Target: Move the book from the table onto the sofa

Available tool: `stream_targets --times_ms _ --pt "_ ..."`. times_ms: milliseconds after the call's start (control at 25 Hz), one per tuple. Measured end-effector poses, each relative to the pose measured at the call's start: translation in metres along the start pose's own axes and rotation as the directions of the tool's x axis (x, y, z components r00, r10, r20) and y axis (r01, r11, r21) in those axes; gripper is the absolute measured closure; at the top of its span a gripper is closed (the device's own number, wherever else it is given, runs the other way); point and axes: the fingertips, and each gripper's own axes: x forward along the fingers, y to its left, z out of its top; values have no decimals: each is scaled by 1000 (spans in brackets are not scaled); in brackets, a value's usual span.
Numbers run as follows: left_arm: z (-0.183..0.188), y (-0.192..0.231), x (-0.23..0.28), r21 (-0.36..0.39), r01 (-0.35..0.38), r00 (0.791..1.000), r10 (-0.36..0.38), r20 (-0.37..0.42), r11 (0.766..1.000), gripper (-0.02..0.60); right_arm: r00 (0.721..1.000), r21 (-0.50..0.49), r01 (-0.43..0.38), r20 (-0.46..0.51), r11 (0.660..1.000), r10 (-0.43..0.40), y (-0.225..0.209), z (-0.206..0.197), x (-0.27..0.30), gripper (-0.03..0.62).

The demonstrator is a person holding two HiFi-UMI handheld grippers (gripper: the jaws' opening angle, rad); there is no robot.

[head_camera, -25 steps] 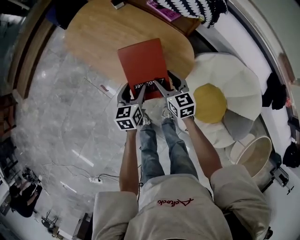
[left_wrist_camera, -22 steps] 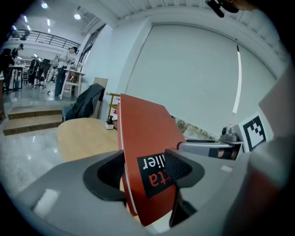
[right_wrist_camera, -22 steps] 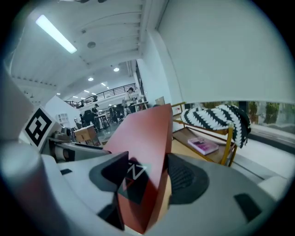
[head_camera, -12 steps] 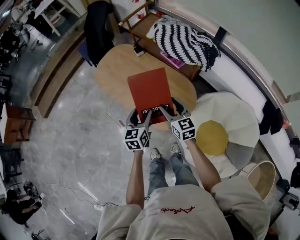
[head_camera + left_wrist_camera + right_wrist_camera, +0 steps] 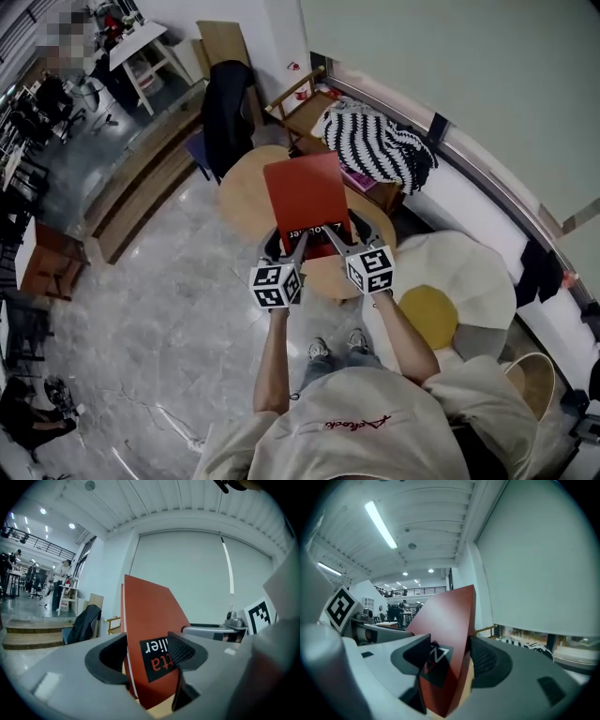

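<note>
A red book (image 5: pixel 306 195) with a black label is held in the air above the round wooden table (image 5: pixel 246 195), tilted up. My left gripper (image 5: pixel 292 240) is shut on its near left corner and my right gripper (image 5: pixel 339 234) is shut on its near right corner. In the left gripper view the book (image 5: pixel 151 634) stands upright between the jaws. The right gripper view shows the book (image 5: pixel 449 644) clamped the same way. The sofa with a black-and-white striped blanket (image 5: pixel 380 142) lies beyond the table.
A white and yellow egg-shaped cushion (image 5: pixel 459 291) lies on the floor at right. A chair with a dark jacket (image 5: pixel 228 117) stands behind the table, and a wooden side chair (image 5: pixel 302 108) is next to the sofa. Marble floor (image 5: pixel 159 309) spreads to the left.
Both grippers have lifted the book off the table and tilted it up. The head view has swung upward, showing more of the sofa and room.
</note>
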Motion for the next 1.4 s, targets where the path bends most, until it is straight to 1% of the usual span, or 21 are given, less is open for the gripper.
stream_targets --times_ms 280,480,680,880,1000,1120,1400 --pt "44 -12 -12 32 18 997 -21 78 999 308 997 -52 21 72 998 -17 4 46 -13 344" --pt "55 -13 -23 50 47 994 -51 95 998 310 994 -57 59 91 997 -53 15 56 -21 344" --pt "72 -11 -21 62 101 988 -107 111 993 310 988 -72 110 113 991 -101 17 73 -20 344" --pt "78 -13 -14 83 172 979 -180 95 982 310 977 -61 185 122 981 -177 15 77 -25 344" --pt "78 -20 -11 97 231 968 -239 80 968 310 963 -53 245 125 968 -237 14 76 -34 344" --pt "78 -36 -7 110 300 949 -308 63 948 311 943 -48 314 127 948 -306 8 75 -50 344" --pt "56 -96 9 128 447 892 -452 12 886 311 881 -21 463 122 886 -458 -20 58 -108 344"
